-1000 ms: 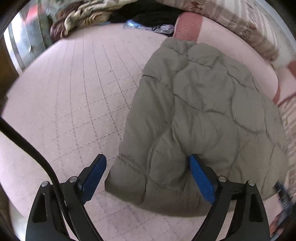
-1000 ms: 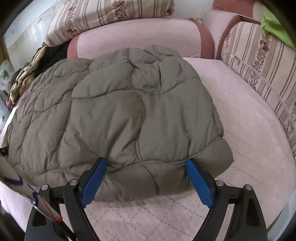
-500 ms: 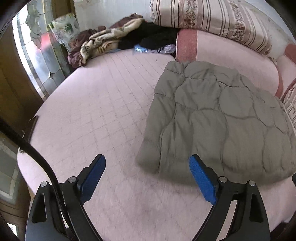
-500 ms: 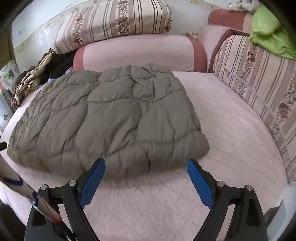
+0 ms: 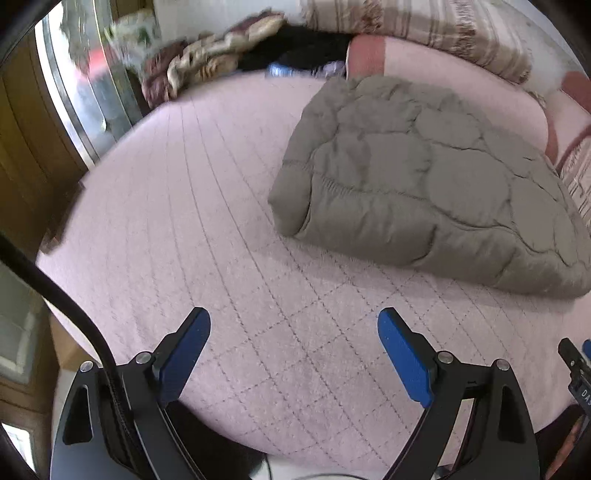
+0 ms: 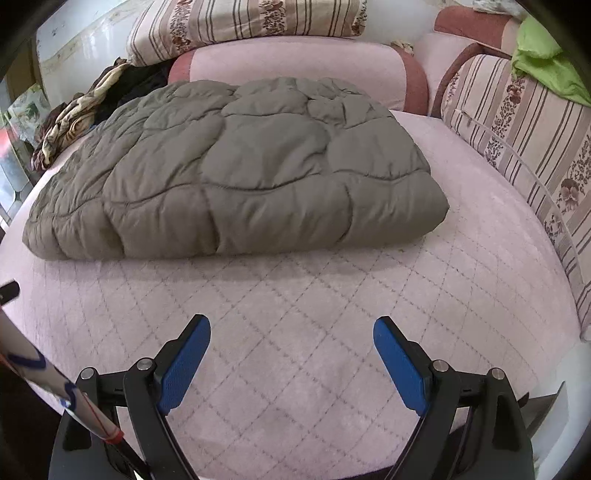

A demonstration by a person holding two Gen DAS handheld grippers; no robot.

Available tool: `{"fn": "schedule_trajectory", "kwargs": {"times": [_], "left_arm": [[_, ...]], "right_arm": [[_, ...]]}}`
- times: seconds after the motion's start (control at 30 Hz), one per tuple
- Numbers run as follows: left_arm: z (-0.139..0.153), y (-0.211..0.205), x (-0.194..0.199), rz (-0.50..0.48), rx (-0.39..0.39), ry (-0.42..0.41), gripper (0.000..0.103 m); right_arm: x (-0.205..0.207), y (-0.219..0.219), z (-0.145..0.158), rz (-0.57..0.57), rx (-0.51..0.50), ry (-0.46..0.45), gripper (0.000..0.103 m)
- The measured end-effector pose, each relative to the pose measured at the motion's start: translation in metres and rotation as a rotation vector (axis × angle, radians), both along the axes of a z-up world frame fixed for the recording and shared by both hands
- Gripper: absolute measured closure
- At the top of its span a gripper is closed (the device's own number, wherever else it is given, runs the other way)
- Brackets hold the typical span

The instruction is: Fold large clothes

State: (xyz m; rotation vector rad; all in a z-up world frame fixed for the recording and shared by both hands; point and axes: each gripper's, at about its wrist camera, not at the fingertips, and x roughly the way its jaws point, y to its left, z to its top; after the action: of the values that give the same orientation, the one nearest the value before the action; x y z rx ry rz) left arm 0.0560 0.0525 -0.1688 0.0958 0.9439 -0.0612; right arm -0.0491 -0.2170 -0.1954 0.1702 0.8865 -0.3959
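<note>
Folded jacket (image 6: 236,173) flat on far half of bed (image 6: 295,314); near edge straight. Left gripper (image 5: 293,354), right gripper (image 6: 291,354) both apart, empty, over bare near quilt.

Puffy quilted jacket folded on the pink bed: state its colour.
Olive-grey puffy quilted jacket, plain with curved stitching; clearest in the right wrist view.

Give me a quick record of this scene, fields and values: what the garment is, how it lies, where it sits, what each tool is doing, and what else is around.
garment: olive quilted jacket
state: folded into a thick flat bundle
surface: pink quilted sofa seat
left tool: open, empty, short of the jacket
right tool: open, empty, short of the jacket
contact: neither tool touches the jacket
behind: striped floral cushions
far left: heap of other clothes
far right: green cloth on a cushion
</note>
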Motion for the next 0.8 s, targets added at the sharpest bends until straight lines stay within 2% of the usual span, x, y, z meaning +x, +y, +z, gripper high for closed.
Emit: {"fn": "schedule_trajectory", "kwargs": {"times": [0.13, 0.23, 0.33, 0.5, 0.63, 0.8], "left_arm": [[0.021, -0.008, -0.023, 0.041, 0.082, -0.124, 0.011], [0.043, -0.009, -0.046, 0.06, 0.071, -0.215, 0.011], [0.061, -0.013, -0.068, 0.047, 0.054, -0.256, 0.011], [0.078, -0.015, -0.1, -0.005, 0.0, -0.268, 0.011], [0.077, -0.02, -0.123, -0.054, -0.026, -0.213, 0.011], [0.074, -0.02, -0.148, -0.092, -0.045, -0.161, 0.011]], "right_arm": [[-0.012, 0.011, 0.002, -0.011, -0.028, 0.007, 0.01], [-0.023, 0.017, 0.009, -0.03, -0.013, 0.011, 0.01], [-0.032, 0.024, 0.017, -0.026, -0.005, 0.02, 0.01], [-0.058, 0.045, 0.029, -0.018, -0.049, 0.024, 0.01], [-0.081, 0.052, 0.037, -0.046, -0.064, 0.031, 0.01], [-0.112, 0.058, 0.054, -0.103, -0.117, -0.016, 0.01]]}}
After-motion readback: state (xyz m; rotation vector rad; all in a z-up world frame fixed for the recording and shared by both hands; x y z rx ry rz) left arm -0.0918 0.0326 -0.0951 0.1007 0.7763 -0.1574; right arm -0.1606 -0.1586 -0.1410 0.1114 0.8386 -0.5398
